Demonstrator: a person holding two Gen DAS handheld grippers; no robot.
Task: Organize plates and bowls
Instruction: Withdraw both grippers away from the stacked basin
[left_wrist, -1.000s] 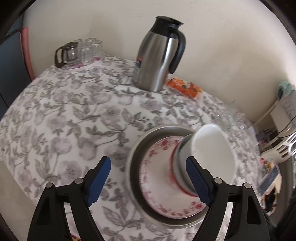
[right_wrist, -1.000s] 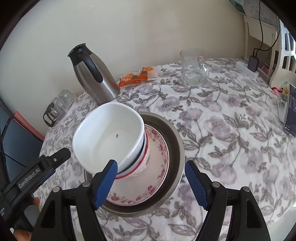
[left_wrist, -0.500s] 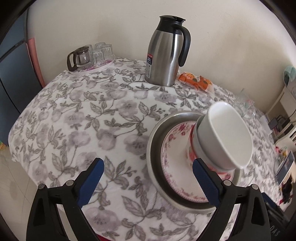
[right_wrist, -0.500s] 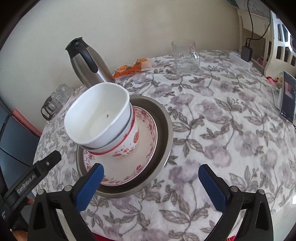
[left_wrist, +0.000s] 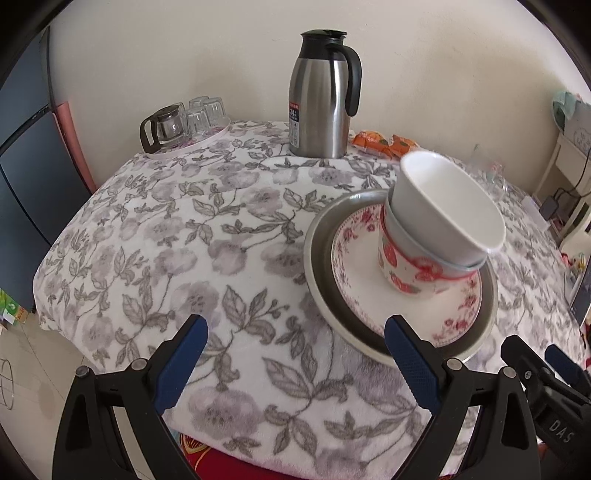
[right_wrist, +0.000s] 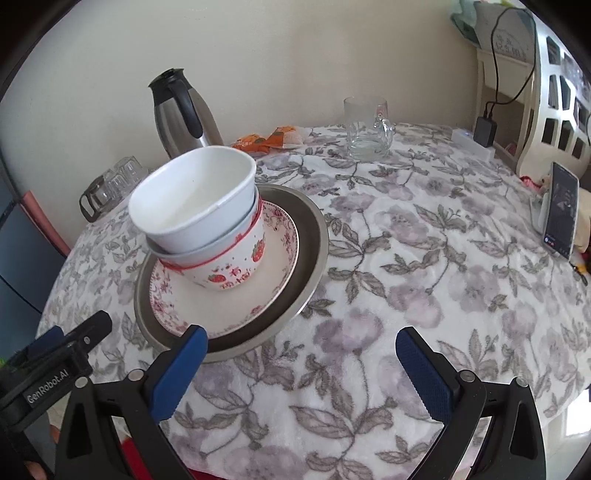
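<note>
A stack stands on the flowered table: a metal plate (left_wrist: 317, 258) (right_wrist: 314, 236) at the bottom, a red-patterned plate (left_wrist: 354, 266) (right_wrist: 273, 273) on it, then a strawberry bowl (left_wrist: 399, 273) (right_wrist: 236, 266), a pale bowl and a white bowl (left_wrist: 447, 206) (right_wrist: 192, 199) nested on top, leaning. My left gripper (left_wrist: 295, 365) is open and empty, near the table's front edge, left of the stack. My right gripper (right_wrist: 303, 369) is open and empty, in front of the stack and apart from it.
A steel thermos jug (left_wrist: 321, 96) (right_wrist: 181, 114) stands at the back, orange snack packets (left_wrist: 384, 142) beside it. A tray of glasses with a small glass pot (left_wrist: 181, 125) is far left. A glass mug (right_wrist: 367, 127) and a phone (right_wrist: 559, 210) are at the right.
Both grippers have drawn back from the stack toward the table's front edge and dropped lower. The stacked bowls and plates stay in place.
</note>
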